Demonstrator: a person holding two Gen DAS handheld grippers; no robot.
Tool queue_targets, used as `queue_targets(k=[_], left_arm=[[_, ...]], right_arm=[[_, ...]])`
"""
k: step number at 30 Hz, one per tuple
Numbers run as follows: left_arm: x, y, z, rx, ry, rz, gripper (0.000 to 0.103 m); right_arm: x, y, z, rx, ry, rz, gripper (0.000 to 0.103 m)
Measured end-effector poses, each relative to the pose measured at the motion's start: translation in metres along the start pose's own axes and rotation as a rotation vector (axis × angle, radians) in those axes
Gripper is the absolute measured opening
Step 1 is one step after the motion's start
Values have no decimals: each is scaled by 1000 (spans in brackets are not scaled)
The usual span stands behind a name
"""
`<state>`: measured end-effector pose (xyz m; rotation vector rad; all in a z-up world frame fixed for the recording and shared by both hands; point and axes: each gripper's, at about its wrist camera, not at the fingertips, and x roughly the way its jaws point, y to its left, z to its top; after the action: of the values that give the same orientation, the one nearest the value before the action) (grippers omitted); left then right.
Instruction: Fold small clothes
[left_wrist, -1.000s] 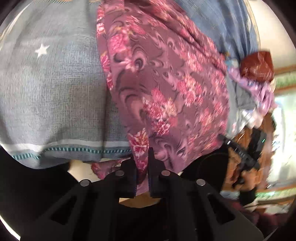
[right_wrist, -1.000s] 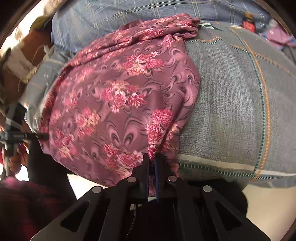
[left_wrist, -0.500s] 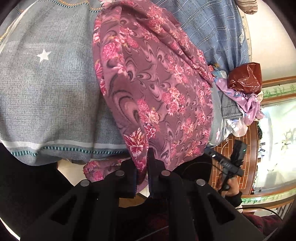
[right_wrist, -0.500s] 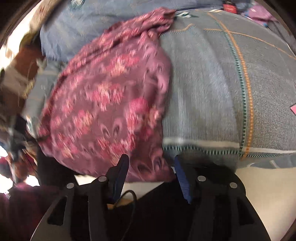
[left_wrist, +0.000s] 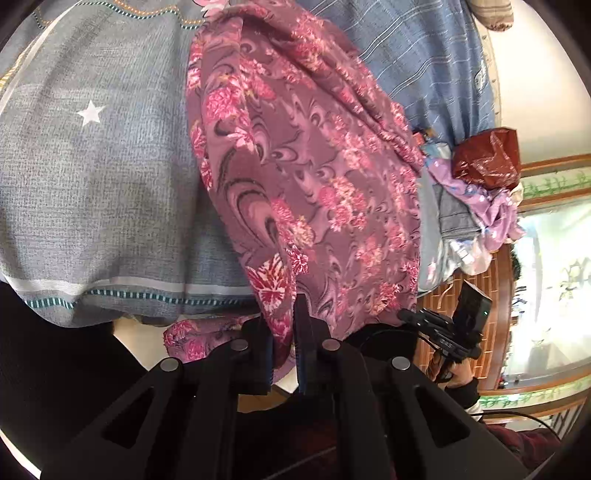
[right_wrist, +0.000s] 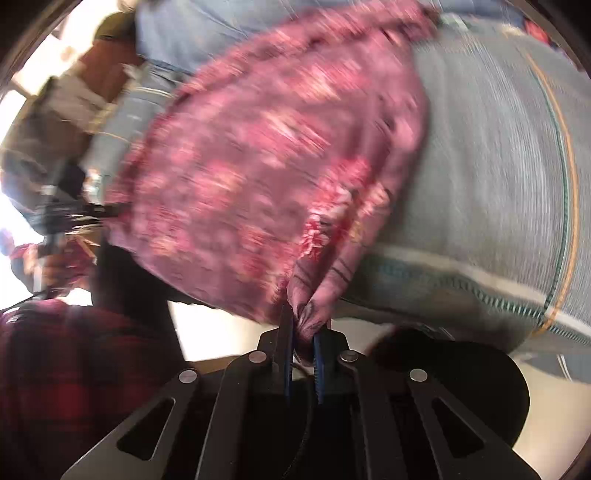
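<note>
Grey woven bedspread (left_wrist: 103, 192) covers the bed, with the maroon floral garment (left_wrist: 306, 177) spread across it near a heap of other clothes (left_wrist: 476, 218). Both corners at its near edge are pinched: left tool (left_wrist: 283, 332) clamped narrow on one, right tool (right_wrist: 303, 328), having just closed, gripping the other. Judged next: carry both corners away together, evenly, for the fold.

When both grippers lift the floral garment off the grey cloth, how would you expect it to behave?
Probably floppy: the floral garment drapes in soft folds and bunches where the right gripper pinches it. Likely light, since it hangs thinly from the left gripper. It may sag between the grips.
</note>
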<state>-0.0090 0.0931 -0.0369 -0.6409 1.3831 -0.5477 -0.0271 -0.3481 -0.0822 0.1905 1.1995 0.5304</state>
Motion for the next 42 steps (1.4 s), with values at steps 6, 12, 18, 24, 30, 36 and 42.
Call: queue_targets(k=[6, 12, 18, 24, 30, 36, 42], left_arm=[[-6, 2, 11, -71, -29, -155, 6], [-27, -5, 33, -94, -119, -278, 6], [-39, -11, 82, -104, -221, -315, 6], [-40, -2, 148, -143, -285, -320, 6], [-24, 4, 220, -178, -321, -320, 6], [13, 18, 272, -223, -303, -235, 7], [38, 43, 288, -302, -217, -192, 8]], right_arm=[[-48, -8, 20, 174, -247, 250, 8], [-54, -24, 56, 317, -411, 459, 8], [-44, -40, 101, 399, -515, 569, 8], [-34, -58, 155, 432, -576, 583, 8], [-13, -92, 211, 524, -595, 600, 8], [20, -137, 241, 662, -605, 516, 8], [38, -156, 249, 721, -545, 364, 10]])
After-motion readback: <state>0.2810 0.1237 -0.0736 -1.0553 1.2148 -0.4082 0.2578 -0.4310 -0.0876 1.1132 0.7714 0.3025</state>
